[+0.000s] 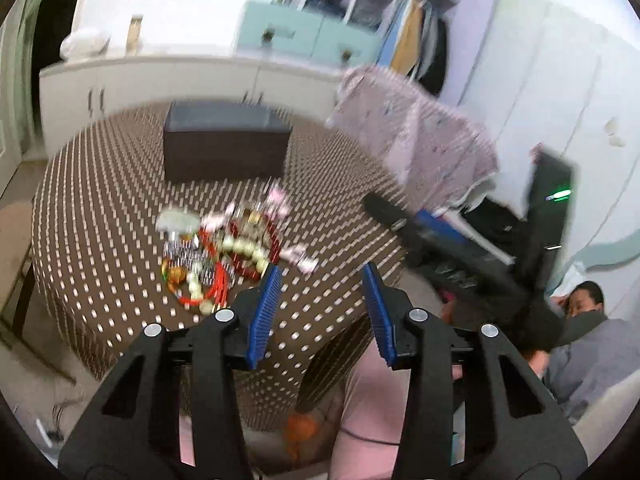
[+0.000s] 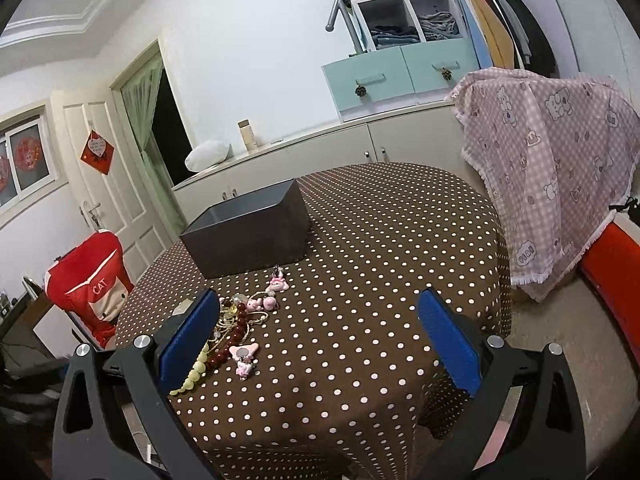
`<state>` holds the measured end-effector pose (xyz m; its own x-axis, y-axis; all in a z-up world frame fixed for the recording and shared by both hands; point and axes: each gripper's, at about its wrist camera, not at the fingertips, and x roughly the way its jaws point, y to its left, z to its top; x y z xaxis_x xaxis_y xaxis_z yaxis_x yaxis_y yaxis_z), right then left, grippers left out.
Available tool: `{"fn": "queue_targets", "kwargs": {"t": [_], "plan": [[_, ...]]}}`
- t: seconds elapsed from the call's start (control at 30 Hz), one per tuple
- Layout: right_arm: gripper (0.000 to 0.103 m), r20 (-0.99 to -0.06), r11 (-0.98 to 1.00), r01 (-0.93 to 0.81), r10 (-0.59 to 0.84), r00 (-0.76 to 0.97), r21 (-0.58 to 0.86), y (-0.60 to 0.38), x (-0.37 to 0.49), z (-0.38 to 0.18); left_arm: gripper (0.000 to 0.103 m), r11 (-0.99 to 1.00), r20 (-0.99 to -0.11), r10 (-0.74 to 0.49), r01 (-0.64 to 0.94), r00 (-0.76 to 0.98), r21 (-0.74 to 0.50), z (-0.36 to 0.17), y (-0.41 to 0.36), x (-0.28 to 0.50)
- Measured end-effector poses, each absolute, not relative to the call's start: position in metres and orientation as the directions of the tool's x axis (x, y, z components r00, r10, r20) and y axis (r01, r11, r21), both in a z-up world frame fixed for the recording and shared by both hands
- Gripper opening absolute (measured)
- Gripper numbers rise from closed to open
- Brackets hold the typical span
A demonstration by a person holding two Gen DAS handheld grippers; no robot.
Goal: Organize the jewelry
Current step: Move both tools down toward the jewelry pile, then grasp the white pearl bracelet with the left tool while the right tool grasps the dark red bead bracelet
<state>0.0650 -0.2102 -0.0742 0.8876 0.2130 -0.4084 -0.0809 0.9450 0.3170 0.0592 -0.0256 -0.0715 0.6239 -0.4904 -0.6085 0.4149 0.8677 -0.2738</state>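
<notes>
Dark box (image 2: 250,234) behind tangled bead jewelry (image 2: 236,328) on dotted tablecloth (image 2: 360,320), left gripper (image 1: 320,276) and right gripper (image 2: 316,316) both spread, empty.

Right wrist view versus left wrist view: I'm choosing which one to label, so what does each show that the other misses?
Only the right wrist view shows the red chair cover and the open doorway. Only the left wrist view shows the right gripper and a person lying down. Both share the dotted tablecloth, dark box, jewelry pile and pink checked blanket.
</notes>
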Motion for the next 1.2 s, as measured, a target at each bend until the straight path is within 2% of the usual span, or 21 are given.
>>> {"fn": "queue_targets", "kwargs": {"t": [0.13,0.4,0.53,0.73,0.77,0.87,0.9,0.93,1.0,1.1,1.2], "plan": [[0.095,-0.415,0.944,-0.077,0.213,0.884,0.320,-0.212,0.065,-0.076,0.036,0.925,-0.684,-0.376,0.294,0.625,-0.240,-0.097,-0.020,0.075],[0.095,-0.434,0.949,-0.080,0.214,0.875,0.305,-0.207,0.068,-0.078,0.035,0.959,-0.665,-0.284,0.200,0.691,-0.201,-0.092,-0.003,0.075],[0.095,-0.441,0.951,-0.095,0.223,0.870,0.293,-0.198,0.070,-0.079,0.035,0.981,-0.708,-0.194,0.132,0.679,-0.142,-0.098,0.001,0.078],[0.095,-0.442,0.960,-0.115,0.221,0.869,0.254,-0.186,0.074,-0.076,0.034,0.989,-0.730,-0.147,0.115,0.668,-0.094,-0.102,-0.002,0.088],[0.095,-0.443,0.960,-0.122,0.226,0.868,0.251,-0.183,0.074,-0.076,0.032,0.990,-0.725,-0.140,0.119,0.674,-0.081,-0.103,-0.004,0.089],[0.094,-0.445,0.957,-0.159,0.257,0.858,0.244,-0.175,0.078,-0.075,0.015,0.988,-0.708,-0.153,0.130,0.689,-0.088,-0.105,0.000,0.090],[0.089,-0.449,0.955,-0.170,0.265,0.853,0.241,-0.172,0.080,-0.076,0.010,0.985,-0.707,-0.172,0.137,0.686,-0.107,-0.104,0.004,0.092],[0.084,-0.459,0.954,-0.185,0.278,0.844,0.237,-0.169,0.083,-0.077,0.010,0.980,-0.707,-0.200,0.147,0.679,-0.136,-0.103,0.009,0.094],[0.067,-0.474,0.949,-0.205,0.299,0.828,0.241,-0.164,0.088,-0.079,0.010,0.971,-0.702,-0.240,0.160,0.670,-0.179,-0.104,0.016,0.096],[0.052,-0.500,0.939,-0.239,0.335,0.798,0.247,-0.154,0.096,-0.084,0.009,0.967,-0.679,-0.252,0.164,0.690,-0.194,-0.102,0.022,0.094],[0.041,-0.526,0.931,-0.277,0.364,0.769,0.239,-0.141,0.104,-0.089,0.010,0.964,-0.658,-0.262,0.169,0.706,-0.204,-0.097,0.028,0.093]]}}
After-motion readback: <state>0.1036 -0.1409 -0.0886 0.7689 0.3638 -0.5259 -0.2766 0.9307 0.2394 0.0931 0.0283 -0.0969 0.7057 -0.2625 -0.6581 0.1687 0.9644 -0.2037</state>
